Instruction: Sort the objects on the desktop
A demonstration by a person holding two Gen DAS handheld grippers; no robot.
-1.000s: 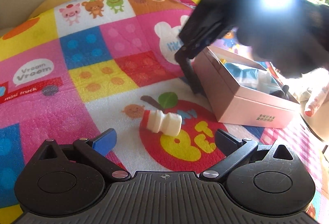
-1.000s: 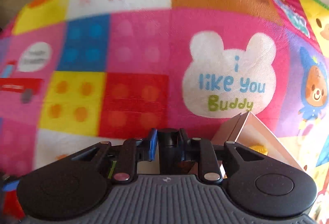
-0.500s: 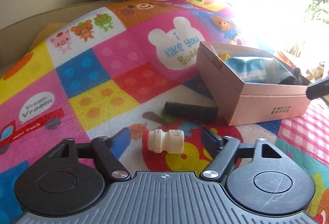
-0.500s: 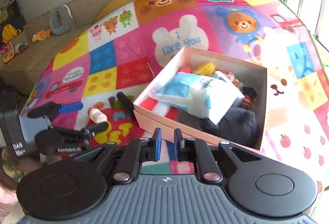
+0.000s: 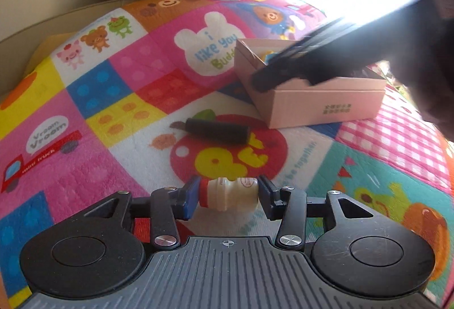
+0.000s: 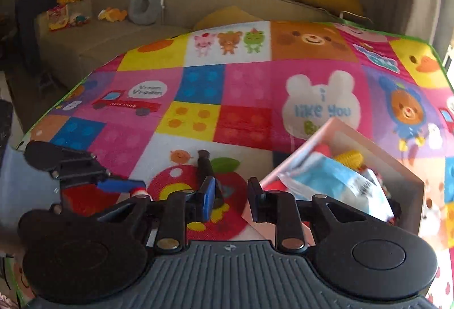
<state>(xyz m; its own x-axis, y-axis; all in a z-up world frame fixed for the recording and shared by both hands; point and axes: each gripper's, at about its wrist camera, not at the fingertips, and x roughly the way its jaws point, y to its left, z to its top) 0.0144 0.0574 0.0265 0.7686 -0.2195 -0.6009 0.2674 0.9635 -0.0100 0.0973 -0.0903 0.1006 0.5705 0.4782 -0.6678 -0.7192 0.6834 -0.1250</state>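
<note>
Clamped end to end on the small yogurt bottle [image 5: 228,197] after closing, my left gripper [image 5: 228,197] should lift level before crossing right to the pink box [image 5: 326,107], while only the right wrist view shows my right gripper [image 6: 230,199] slightly parted, empty, and the box's contents.

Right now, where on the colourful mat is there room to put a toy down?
The mat is bare across its far squares, from the truck picture to the white bunny. It is crowded near the pink box: the black cylinder lies beside it, and the left gripper holds the little bottle.
</note>
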